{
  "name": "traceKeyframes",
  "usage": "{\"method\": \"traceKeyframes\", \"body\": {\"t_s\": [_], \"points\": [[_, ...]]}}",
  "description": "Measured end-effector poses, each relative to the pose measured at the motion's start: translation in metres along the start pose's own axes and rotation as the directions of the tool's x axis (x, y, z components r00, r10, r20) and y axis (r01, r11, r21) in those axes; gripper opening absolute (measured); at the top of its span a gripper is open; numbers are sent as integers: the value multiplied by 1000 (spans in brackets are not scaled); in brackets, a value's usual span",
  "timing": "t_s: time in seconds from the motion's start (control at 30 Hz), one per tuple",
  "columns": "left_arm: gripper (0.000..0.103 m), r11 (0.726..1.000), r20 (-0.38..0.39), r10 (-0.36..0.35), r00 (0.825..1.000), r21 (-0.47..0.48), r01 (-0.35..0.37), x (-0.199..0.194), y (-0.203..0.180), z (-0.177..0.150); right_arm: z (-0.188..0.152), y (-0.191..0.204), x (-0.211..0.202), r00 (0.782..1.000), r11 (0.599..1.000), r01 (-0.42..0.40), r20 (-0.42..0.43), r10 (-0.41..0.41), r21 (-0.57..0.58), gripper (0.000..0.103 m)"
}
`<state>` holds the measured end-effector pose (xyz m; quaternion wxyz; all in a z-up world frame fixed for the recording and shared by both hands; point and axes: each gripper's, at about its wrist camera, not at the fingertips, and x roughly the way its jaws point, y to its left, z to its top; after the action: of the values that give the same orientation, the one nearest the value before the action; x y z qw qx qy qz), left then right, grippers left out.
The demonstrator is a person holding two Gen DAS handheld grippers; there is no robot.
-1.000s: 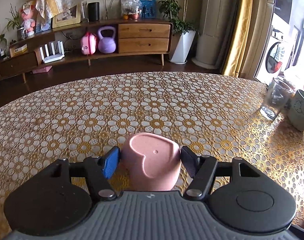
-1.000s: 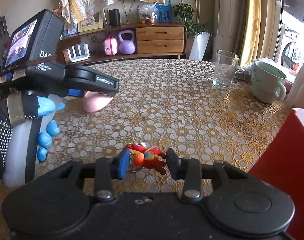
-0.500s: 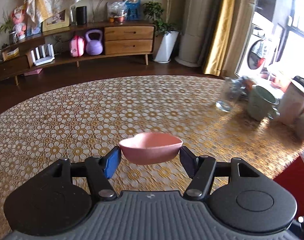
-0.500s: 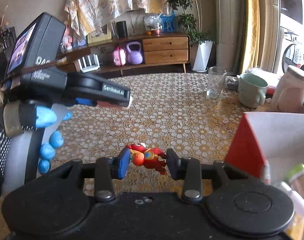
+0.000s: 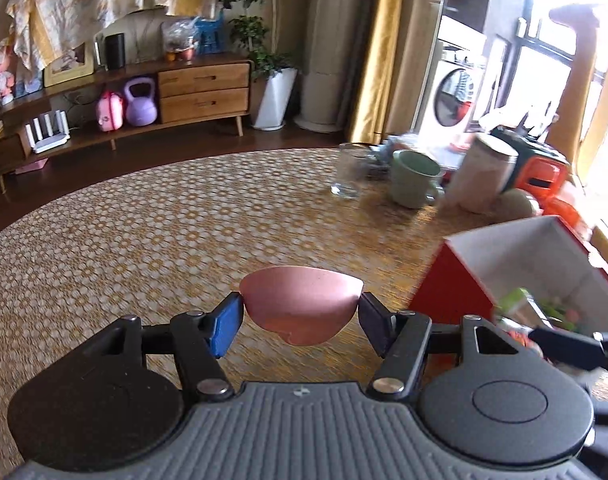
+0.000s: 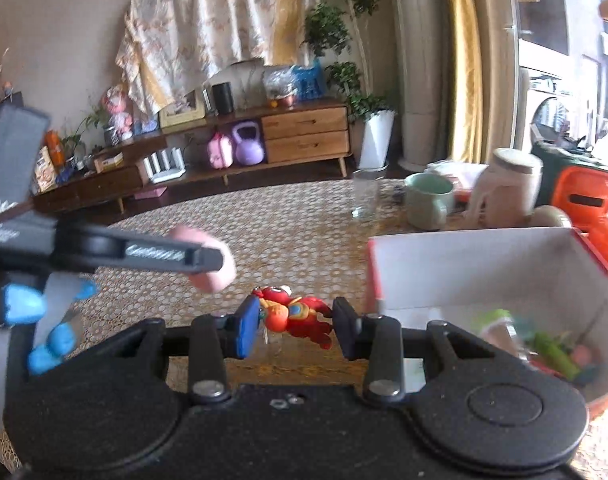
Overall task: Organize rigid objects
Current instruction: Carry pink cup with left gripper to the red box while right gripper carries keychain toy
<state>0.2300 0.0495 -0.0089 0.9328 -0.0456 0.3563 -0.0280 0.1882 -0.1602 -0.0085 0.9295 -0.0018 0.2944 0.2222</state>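
Pink bowl [image 5: 301,304] sits clamped between the pads of the left hand-held gripper [image 5: 299,322], lifted clear of the counter [image 5: 151,240] with its rim tipped toward the camera. In the right wrist view the same bowl [image 6: 207,260] shows as a blurred pink shape at the tip of the left hand-held gripper [image 6: 207,258], which a gloved hand [image 6: 35,320] with blue fingertips carries in from the left.

The right hand-held gripper [image 6: 293,326] is closed at a narrow setting on a red toy [image 6: 297,316], a small figure with orange and blue patches, also held above the counter's patterned cloth [image 6: 287,220].

A red box [image 6: 484,268] with a white inside stands open just right of both grippers; in the left wrist view the box [image 5: 452,292] is low at the right. Several small things lie in its bottom, green and pink among them, too blurred to name.

Behind the box, along the far right of the counter, stand a glass [image 6: 366,194], a green mug [image 6: 428,200], a pale canister [image 6: 508,188] and an orange-and-black item [image 6: 580,196] that I cannot identify.
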Motion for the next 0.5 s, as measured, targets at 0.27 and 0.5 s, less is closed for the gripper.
{"method": "traceKeyframes", "body": {"t_s": [0.27, 0.5], "points": [[63, 997, 4, -70, 998, 44, 70, -26, -49, -6, -2, -38, -35, 997, 998, 56, 50, -57, 11, 39], [63, 987, -1, -129, 992, 98, 129, -32, -98, -7, -6, -75, -53, 991, 994, 109, 75, -110, 16, 39]]}}
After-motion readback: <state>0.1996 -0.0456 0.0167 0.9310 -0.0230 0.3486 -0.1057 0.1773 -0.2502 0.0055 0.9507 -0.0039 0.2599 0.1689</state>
